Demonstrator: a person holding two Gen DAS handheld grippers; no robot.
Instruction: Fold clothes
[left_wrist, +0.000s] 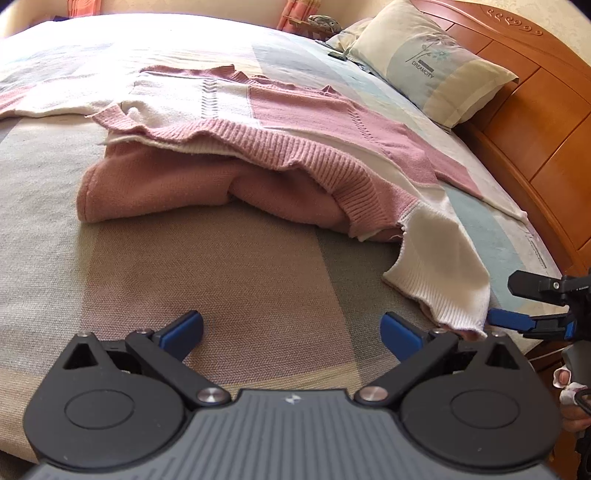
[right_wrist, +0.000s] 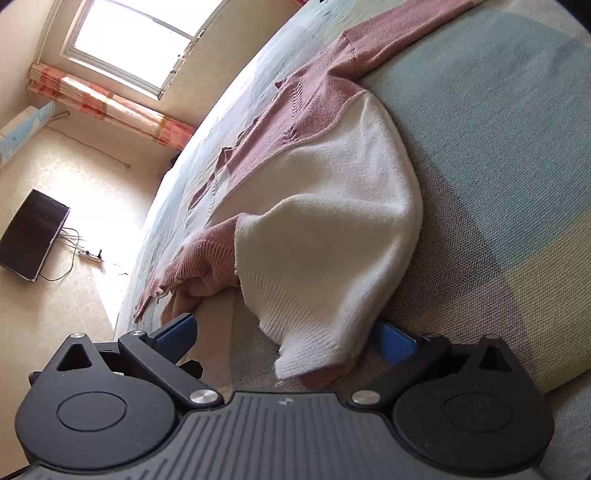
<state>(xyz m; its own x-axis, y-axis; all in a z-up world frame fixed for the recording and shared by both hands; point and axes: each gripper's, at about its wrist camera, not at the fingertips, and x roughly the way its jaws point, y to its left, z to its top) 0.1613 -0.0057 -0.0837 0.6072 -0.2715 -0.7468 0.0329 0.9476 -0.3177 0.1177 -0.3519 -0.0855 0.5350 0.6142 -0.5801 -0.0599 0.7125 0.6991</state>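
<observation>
A pink and white knitted sweater lies across the striped bedspread, its lower part bunched and folded under. Its white sleeve cuff trails toward the bed's near right edge. My left gripper hovers open over bare bedspread, short of the sweater, nothing between its pads. In the right wrist view my right gripper is open, with the white cuff lying between its two blue pads and a pink layer under it. From the left wrist view, a blue fingertip of the right gripper touches the cuff's edge.
A pillow rests against the wooden headboard at the far right. A hand shows at the right edge. Beyond the bed are a window, a dark screen and a power strip on the floor.
</observation>
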